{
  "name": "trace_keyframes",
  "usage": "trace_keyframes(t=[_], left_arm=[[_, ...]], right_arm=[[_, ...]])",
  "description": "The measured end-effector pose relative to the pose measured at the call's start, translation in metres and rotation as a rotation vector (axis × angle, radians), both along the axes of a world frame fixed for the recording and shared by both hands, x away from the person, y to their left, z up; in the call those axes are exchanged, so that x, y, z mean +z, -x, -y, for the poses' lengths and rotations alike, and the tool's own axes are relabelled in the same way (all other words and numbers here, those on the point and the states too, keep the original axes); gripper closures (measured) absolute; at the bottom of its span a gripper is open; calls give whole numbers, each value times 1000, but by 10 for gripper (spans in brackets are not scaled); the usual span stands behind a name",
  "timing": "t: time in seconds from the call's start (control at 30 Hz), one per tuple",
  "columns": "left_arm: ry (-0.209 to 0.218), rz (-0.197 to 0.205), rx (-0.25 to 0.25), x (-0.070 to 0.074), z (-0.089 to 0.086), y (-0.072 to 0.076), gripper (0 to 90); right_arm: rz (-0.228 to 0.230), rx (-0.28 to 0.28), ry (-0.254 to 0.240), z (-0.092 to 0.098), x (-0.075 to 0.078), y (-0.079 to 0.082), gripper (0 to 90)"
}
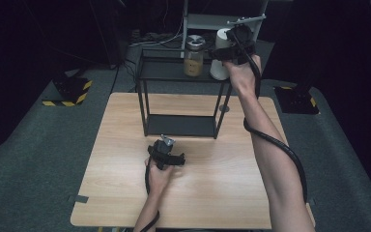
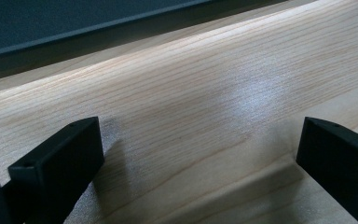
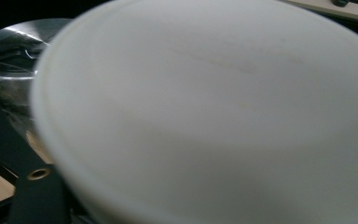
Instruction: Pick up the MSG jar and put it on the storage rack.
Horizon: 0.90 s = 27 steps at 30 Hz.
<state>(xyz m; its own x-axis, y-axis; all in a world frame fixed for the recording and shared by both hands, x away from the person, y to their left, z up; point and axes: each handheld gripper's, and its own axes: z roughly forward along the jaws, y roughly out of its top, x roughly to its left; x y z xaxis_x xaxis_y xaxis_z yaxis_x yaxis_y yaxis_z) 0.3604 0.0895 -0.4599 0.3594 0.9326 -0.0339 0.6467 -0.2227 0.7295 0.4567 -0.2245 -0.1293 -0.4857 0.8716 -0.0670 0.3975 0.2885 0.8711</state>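
A: Where's the white cup [image 1: 219, 53] rn?

B: On the top shelf of the black metal rack [image 1: 181, 72], right end, upright. A glass jar [image 1: 193, 55] w/ a silver lid and tan contents stands just beside it, to its left in the high view.

A: And the right gripper [image 1: 235, 42]?

B: Up at the cup, on its upper part. The person's right arm stretches from the bottom right of the high view across the tabletop [image 1: 125, 193] to the rack, cable trailing along the forearm.

A: Is it grasping the cup?

B: Can't tell. In the high view the gripper body hides the jaws. In the right gripper view the cup's white wall [image 3: 214, 116] is very close to the lens and blurred, and the jaws aren't visible there. The jar's shiny lid [image 3: 14, 46] peeks in at the left, w/ a bit of black shelf [image 3: 32, 196] at the bottom left.

A: Left gripper [image 1: 166, 153]?

B: Low over the tabletop, in front of the rack's lower shelf, held in the person's left hand [image 1: 158, 176]. Well apart from the cup.

A: Its jaws?

B: Released, spread wide, nothing btwn them. The left gripper view has bare wood grain [image 2: 205, 121] in the gap, w/ the rack's dark lower shelf [image 2: 74, 18] across the top.
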Motion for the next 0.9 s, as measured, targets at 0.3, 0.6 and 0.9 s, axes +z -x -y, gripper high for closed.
trace_keyframes(t=[0.3, 0.6, 0.9], left_arm=[[-5, 1, 1, 0, 1, 0, 7], [-7, 0, 2, 0, 2, 0, 7], [-7, 0, 1, 0, 2, 0, 8]], right_arm=[[20, 32, -18, 11, -9, 4, 105], [49, 87, -28, 21, -13, 13, 83], [69, 119, -32, 30, -11, 22, 79]])
